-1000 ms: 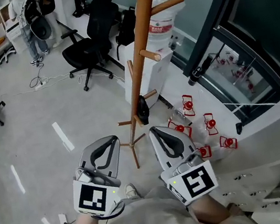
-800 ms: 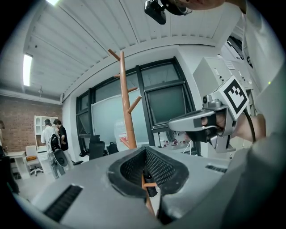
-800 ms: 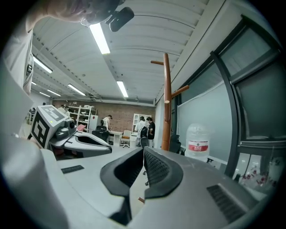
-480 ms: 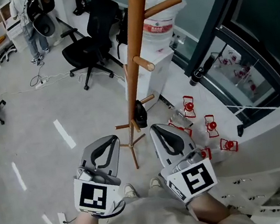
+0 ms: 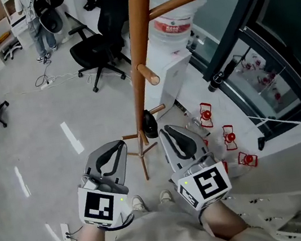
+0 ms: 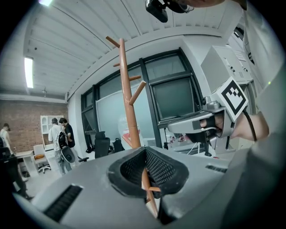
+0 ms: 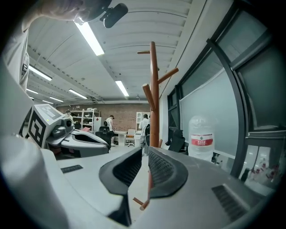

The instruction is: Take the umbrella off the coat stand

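There are two tongs. The left tongs (image 5: 121,145) are shut tight with nothing in them. The right tongs (image 5: 163,129) are just starting to open. Only a thin gap shows, and nothing is in it.

There is one brown coat stand (image 5: 137,45). Its top is cut off in the head view. Three pegs (image 5: 174,5) show on it there.

One small black umbrella (image 5: 149,124) hangs low on the stand, by the lowest peg. It is just past the tips of both tongs. I cannot make it out in either gripper view.

Three black chairs (image 5: 96,54) stand on the floor (image 5: 40,141). There is one big water bottle (image 5: 172,19). Three red things (image 5: 229,137) lie by the window, too small to tell what they are. One person (image 5: 37,21) stands far off, partly cut off.
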`<state>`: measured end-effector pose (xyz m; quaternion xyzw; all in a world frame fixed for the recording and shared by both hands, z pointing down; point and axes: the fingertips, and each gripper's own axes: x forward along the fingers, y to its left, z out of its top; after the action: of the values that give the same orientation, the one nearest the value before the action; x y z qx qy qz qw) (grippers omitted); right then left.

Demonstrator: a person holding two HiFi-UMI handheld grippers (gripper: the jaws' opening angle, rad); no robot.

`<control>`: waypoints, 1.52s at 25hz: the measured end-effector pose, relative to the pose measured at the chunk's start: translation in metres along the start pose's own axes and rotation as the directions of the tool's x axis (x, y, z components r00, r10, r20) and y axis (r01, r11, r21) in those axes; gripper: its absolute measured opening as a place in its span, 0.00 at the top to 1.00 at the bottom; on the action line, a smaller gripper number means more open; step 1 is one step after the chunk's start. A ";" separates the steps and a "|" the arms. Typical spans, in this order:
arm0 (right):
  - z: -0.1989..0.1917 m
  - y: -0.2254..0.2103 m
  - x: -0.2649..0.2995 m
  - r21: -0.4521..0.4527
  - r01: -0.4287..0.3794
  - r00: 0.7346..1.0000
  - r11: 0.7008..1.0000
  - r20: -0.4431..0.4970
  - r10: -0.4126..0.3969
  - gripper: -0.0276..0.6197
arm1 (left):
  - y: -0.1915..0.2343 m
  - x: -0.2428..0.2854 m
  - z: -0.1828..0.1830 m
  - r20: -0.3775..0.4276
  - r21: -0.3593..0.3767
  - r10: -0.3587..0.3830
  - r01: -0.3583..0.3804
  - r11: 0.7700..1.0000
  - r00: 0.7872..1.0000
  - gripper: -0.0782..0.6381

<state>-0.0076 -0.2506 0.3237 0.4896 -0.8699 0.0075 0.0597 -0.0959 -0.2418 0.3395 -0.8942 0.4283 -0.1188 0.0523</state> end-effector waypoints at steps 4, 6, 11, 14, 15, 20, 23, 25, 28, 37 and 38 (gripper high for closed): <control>-0.011 -0.012 0.010 -0.001 0.000 1.000 1.000 -0.028 0.000 0.75 | 0.004 0.011 -0.002 -0.019 -0.014 0.016 -0.016 1.000 1.000 0.88; -0.019 -0.017 0.017 -0.003 0.001 0.999 1.000 -0.046 -0.001 0.72 | 0.005 0.017 -0.003 -0.026 -0.001 0.015 -0.015 1.000 1.000 0.88; -0.048 -0.031 0.035 0.001 0.013 0.993 1.000 -0.115 -0.013 0.68 | 0.006 0.033 -0.016 -0.062 -0.017 0.004 -0.005 1.000 0.998 0.88; -0.068 -0.037 0.047 -0.005 0.017 0.988 1.000 -0.153 -0.018 0.68 | 0.006 0.042 -0.024 -0.076 -0.002 0.001 -0.001 1.000 0.997 0.88; -0.075 -0.038 0.051 -0.008 0.020 0.986 1.000 -0.166 -0.021 0.68 | 0.007 0.045 -0.026 -0.079 0.003 0.000 0.000 1.000 0.997 0.88; -0.114 -0.041 0.070 0.006 0.015 0.974 1.000 -0.227 -0.013 0.68 | 0.009 0.056 -0.046 -0.097 -0.025 0.015 -0.017 1.000 0.995 0.88; -0.139 -0.041 0.084 0.038 -0.002 0.967 0.999 -0.254 0.011 0.68 | 0.016 0.064 -0.063 -0.097 -0.062 0.035 -0.041 0.997 0.995 0.88; -0.155 -0.042 0.091 0.037 0.002 0.961 0.999 -0.276 0.008 0.68 | 0.019 0.070 -0.077 -0.111 -0.085 0.040 -0.050 0.995 0.993 0.88; -0.173 -0.044 0.102 0.027 0.014 0.951 1.000 -0.308 -0.005 0.68 | 0.024 0.082 -0.098 -0.130 -0.124 0.045 -0.061 0.990 0.991 0.88; -0.218 -0.050 0.123 -0.035 0.062 0.910 0.997 -0.408 -0.071 0.68 | 0.036 0.095 -0.141 -0.198 -0.153 0.060 -0.091 0.984 0.978 0.88; -0.221 -0.051 0.124 -0.043 0.068 0.907 0.997 -0.412 -0.080 0.68 | 0.037 0.095 -0.143 -0.200 -0.156 0.060 -0.092 0.983 0.978 0.88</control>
<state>-0.0067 -0.3669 0.5544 0.5088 -0.8183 0.0967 0.2495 -0.1028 -0.3376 0.4867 -0.8625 0.4739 -0.1675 -0.0593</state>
